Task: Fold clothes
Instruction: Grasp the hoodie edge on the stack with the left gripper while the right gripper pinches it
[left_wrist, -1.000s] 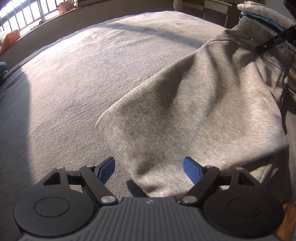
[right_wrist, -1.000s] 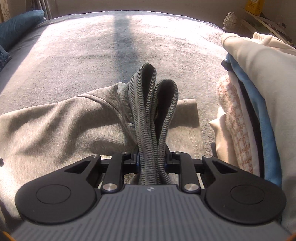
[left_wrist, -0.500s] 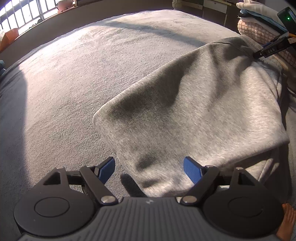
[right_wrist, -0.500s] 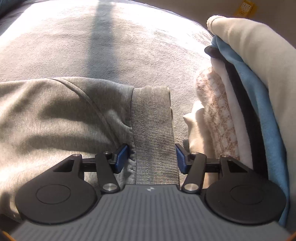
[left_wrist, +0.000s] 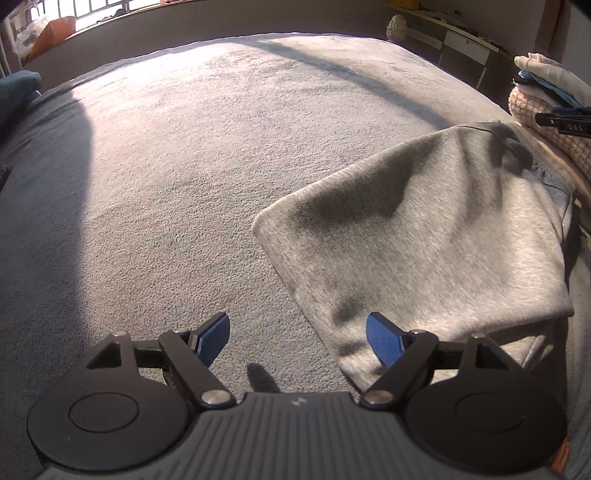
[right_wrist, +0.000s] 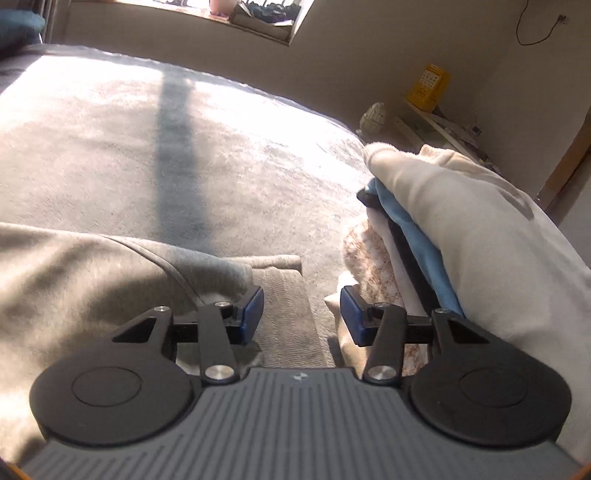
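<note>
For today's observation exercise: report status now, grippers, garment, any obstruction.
Left gripper open, empty. Right gripper closing, pads clear of the ribbed cuff below. Grey sweatshirt lies folded on bed. Stack of folded clothes close beside right gripper.

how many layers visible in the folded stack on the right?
5 in the right wrist view, top down: cream, blue, black, white, pink-and-white knit. More may be hidden beneath. The grey sweatshirt lies apart, left of the stack.
</note>
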